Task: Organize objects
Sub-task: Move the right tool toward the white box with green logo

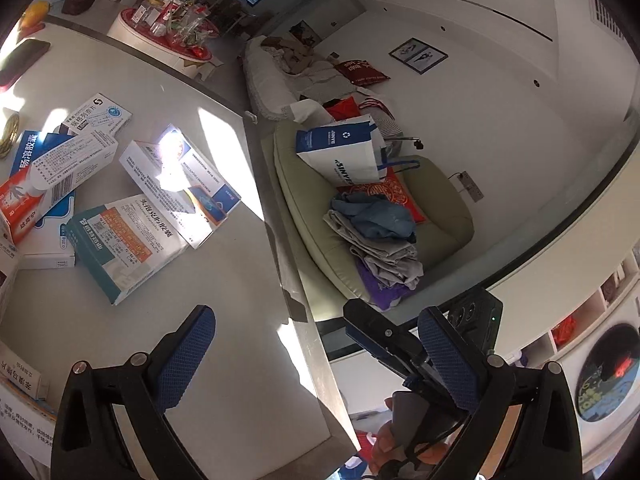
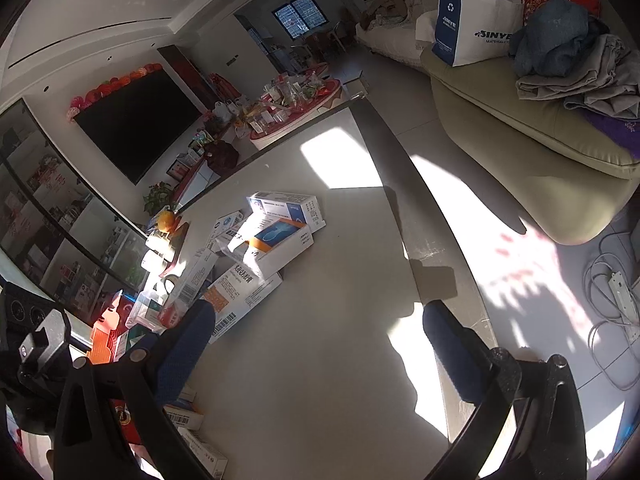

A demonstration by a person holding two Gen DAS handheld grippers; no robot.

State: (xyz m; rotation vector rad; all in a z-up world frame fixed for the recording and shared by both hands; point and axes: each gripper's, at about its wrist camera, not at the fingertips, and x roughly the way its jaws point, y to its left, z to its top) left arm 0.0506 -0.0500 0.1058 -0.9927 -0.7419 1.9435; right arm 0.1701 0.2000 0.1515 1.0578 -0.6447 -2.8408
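Observation:
Several medicine boxes lie in a loose pile on the white table. A teal and orange box lies nearest my left gripper, which is open and empty above the table's right edge. A white box with blue print lies behind it, and an orange-red box at the left. In the right wrist view the same pile lies left of centre on the table. My right gripper is open and empty, its left finger close to the white and orange box.
A beige sofa with a white shopping bag and folded clothes stands right of the table. A cluttered round red table stands behind. A power strip and cables lie on the floor. A TV hangs on the wall.

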